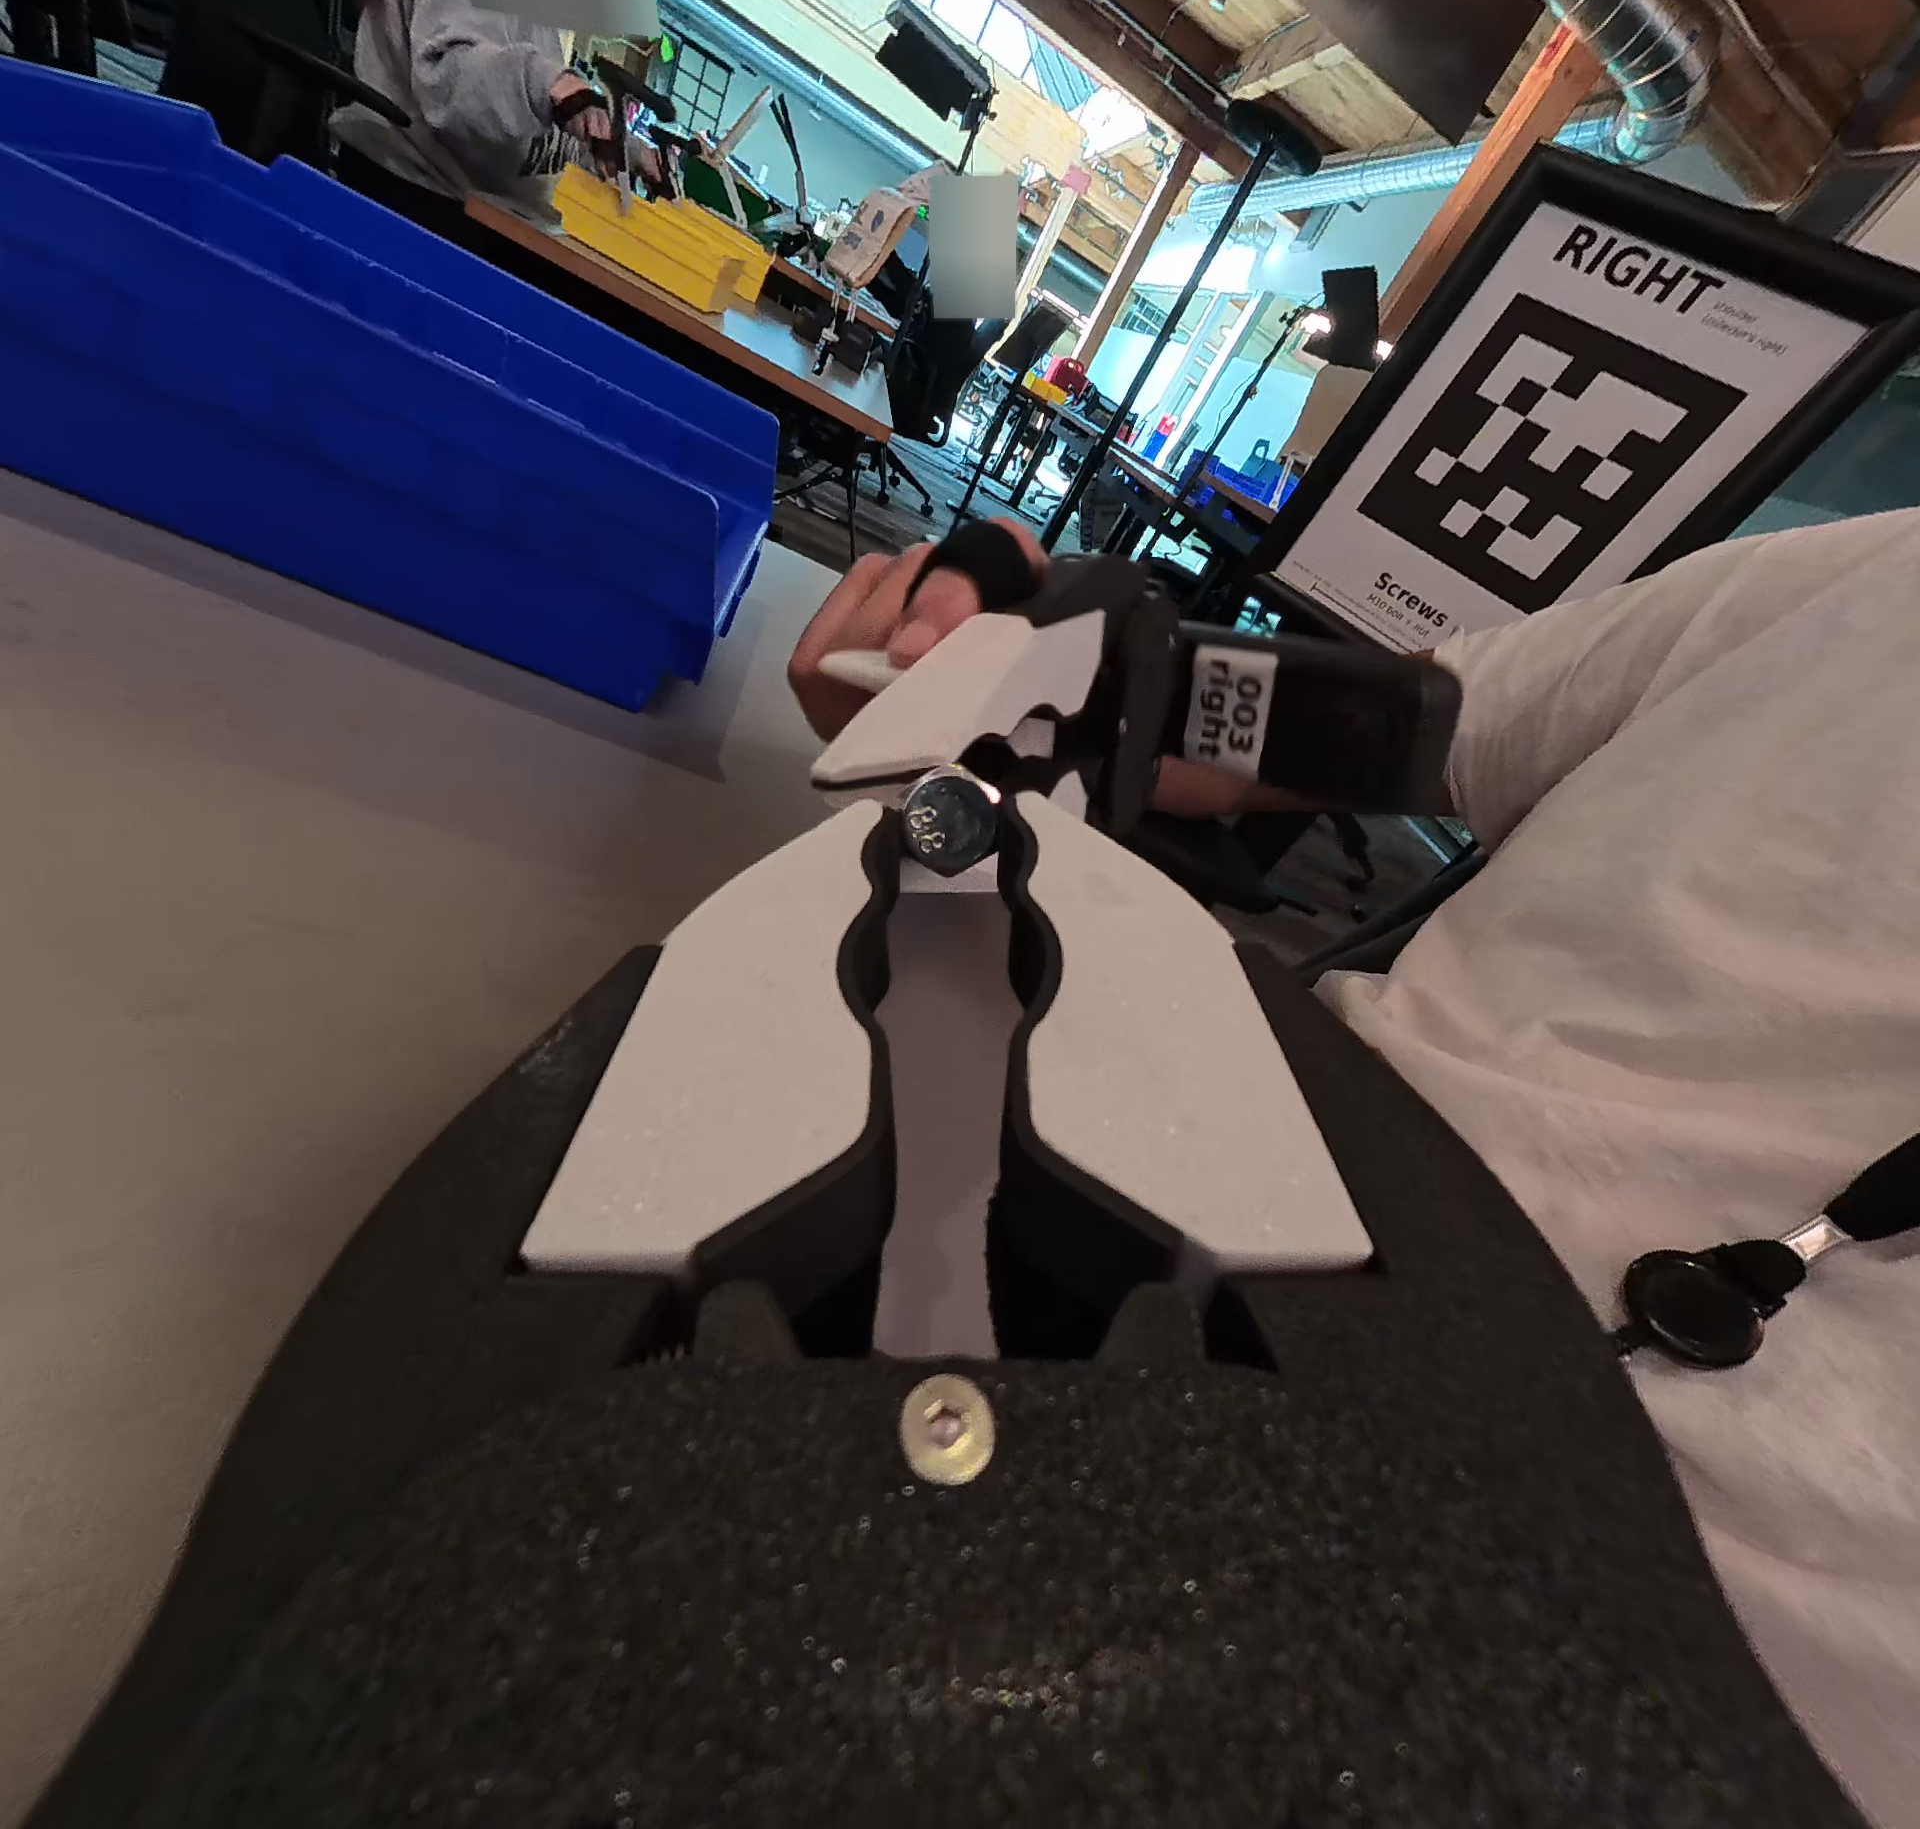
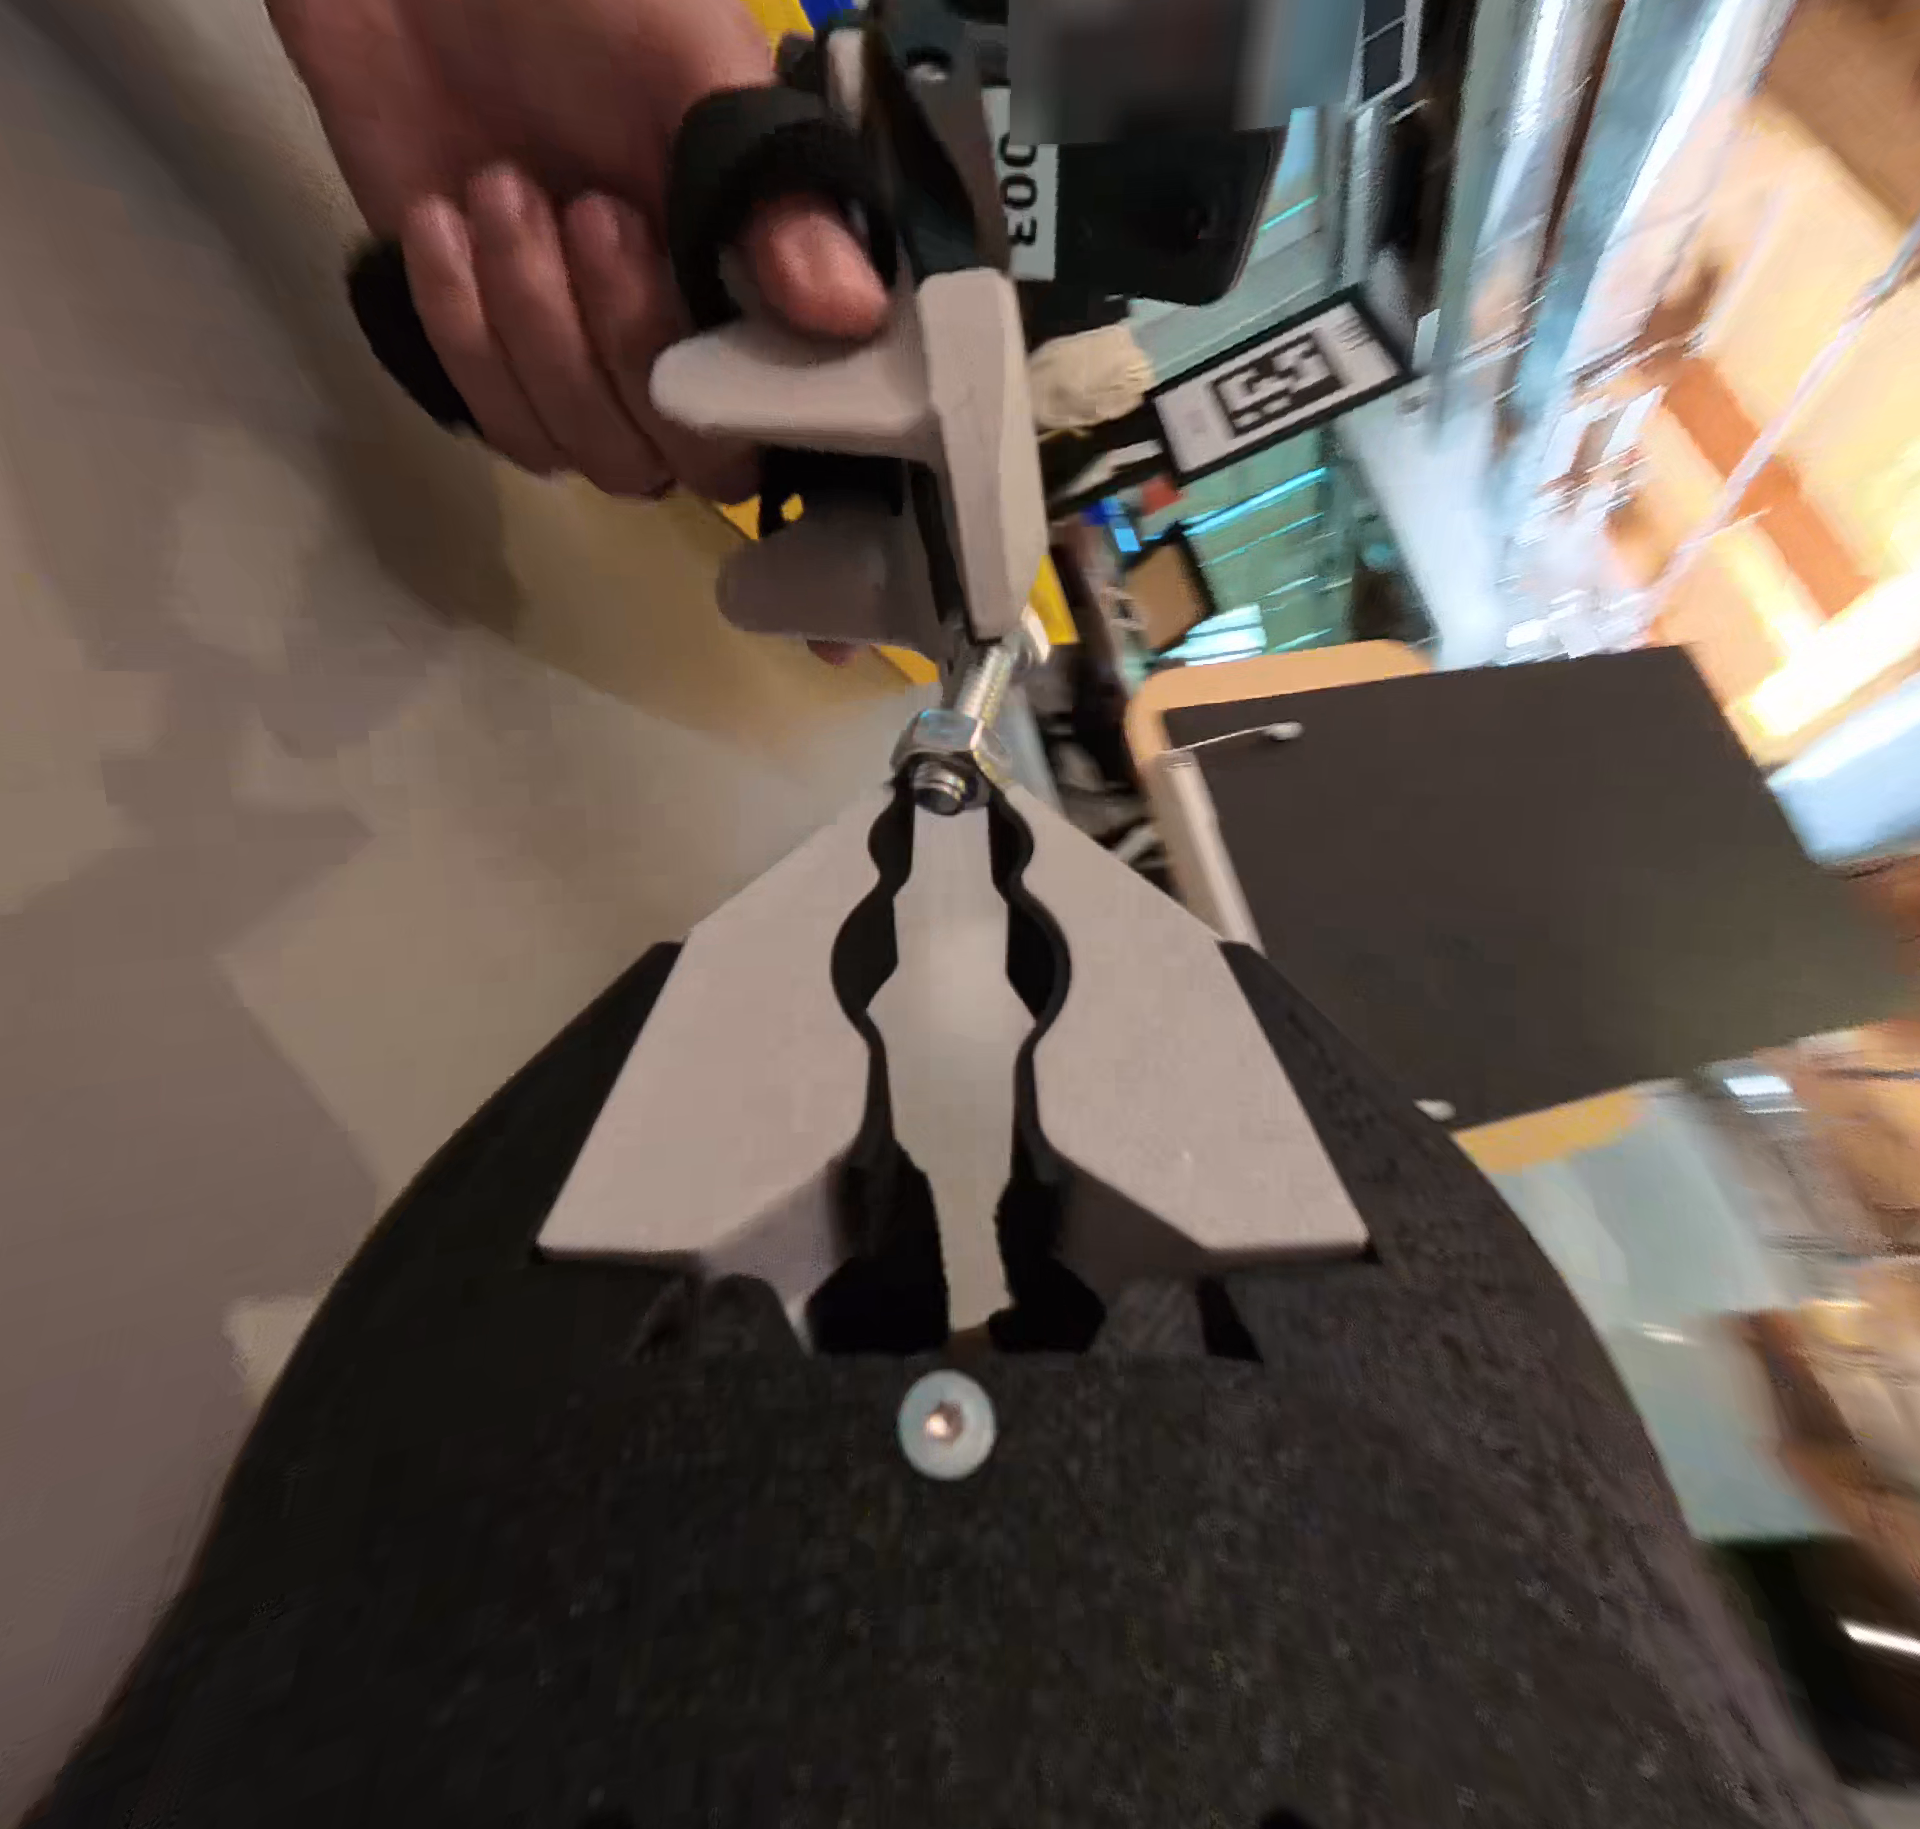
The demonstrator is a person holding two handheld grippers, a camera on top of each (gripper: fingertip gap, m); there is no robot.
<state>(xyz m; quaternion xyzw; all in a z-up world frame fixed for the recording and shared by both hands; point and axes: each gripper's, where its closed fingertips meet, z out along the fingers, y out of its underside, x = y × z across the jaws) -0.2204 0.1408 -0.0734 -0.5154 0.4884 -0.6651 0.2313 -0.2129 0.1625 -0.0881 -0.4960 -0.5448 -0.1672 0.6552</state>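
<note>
The left gripper (image 1: 948,829) is clenched on the hexagonal head of a steel bolt (image 1: 948,825), its two dark pads pressing the flats on either side. The right gripper (image 2: 951,792) is closed on a steel nut (image 2: 951,740) threaded onto the far end of that same bolt (image 2: 982,683), so the two tools meet tip to tip with the bolt spanning between them. Both are held in the air above the pale table (image 1: 260,948).

The bolt and nut look rigid, dense for their size and smooth-plated, so they probably slip under a loose pinch. By my reading the flat hex faces are the surest purchase, while the threads offer little to grip.

A hand (image 1: 883,626) works the right tool just beyond the bolt. A blue bin (image 1: 364,408) sits on the table, up and left of the bolt, and a framed marker sign (image 1: 1558,429) stands up and right of it.
</note>
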